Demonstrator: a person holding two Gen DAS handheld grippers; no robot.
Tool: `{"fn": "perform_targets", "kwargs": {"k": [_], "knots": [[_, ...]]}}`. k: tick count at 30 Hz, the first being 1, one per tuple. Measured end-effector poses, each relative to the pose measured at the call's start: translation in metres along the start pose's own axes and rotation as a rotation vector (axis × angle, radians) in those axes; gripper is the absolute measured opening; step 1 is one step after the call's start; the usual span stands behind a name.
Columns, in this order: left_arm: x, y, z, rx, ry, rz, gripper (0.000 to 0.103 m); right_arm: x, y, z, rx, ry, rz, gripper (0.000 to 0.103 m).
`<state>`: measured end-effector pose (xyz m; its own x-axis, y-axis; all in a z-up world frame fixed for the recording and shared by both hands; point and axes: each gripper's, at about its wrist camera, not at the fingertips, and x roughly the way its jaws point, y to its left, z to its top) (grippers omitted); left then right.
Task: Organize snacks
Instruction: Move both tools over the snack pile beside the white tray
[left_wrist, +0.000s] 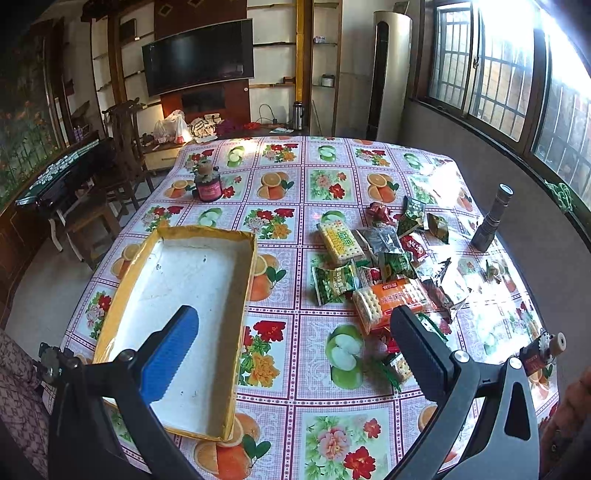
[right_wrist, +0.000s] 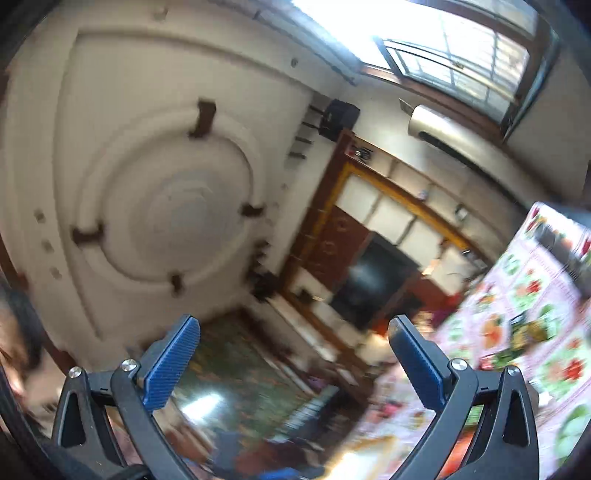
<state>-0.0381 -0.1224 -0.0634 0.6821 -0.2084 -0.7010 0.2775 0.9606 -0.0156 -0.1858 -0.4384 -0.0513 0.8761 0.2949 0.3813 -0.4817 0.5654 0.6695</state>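
Left tongs (left_wrist: 291, 343): released, wide apart, empty, hovered above tabletop (left_wrist: 332, 406) between box and snacks.
Right tongs (right_wrist: 295, 350): released, empty, tilted up toward ceiling (right_wrist: 166, 184); view blurred.
Box (left_wrist: 243, 295): yellow-rimmed, white inside, empty, lay left on tabletop.
Snacks (left_wrist: 388, 266): loose pile right of box, well apart from it; cracker packs, green and red wrappers.
Jar (left_wrist: 208, 184): stood far side, left.
Flashlight (left_wrist: 491, 218): stood by right edge, near pile.
TV (left_wrist: 199, 55): on far wall.
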Motion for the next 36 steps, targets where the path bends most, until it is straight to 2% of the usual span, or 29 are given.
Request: {"fn": "perform_targets", "kwargs": {"k": [5,13,18,23,31,36], "knots": [[0.002,0.002,-0.003,-0.005,0.000,0.009,0.103,0.000,0.022,-0.005,-0.201,0.098,-0.226,0.103],[0.006,0.002,-0.007,-0.007,0.021,0.010,0.103,0.008,0.020,-0.019,-0.345,0.170,-0.342,0.103],[0.010,0.000,-0.008,-0.005,0.030,0.012,0.103,0.029,0.021,-0.034,-0.505,0.327,-0.570,0.103],[0.014,-0.006,-0.010,0.001,0.041,0.024,0.103,0.045,0.021,-0.060,-0.701,0.430,-0.766,0.103],[0.015,-0.017,-0.014,0.034,0.015,0.111,0.103,0.057,0.010,-0.082,-0.855,0.532,-0.908,0.102],[0.016,-0.013,-0.014,0.028,0.009,0.114,0.103,0.063,0.011,-0.084,-0.903,0.552,-0.965,0.102]]}}
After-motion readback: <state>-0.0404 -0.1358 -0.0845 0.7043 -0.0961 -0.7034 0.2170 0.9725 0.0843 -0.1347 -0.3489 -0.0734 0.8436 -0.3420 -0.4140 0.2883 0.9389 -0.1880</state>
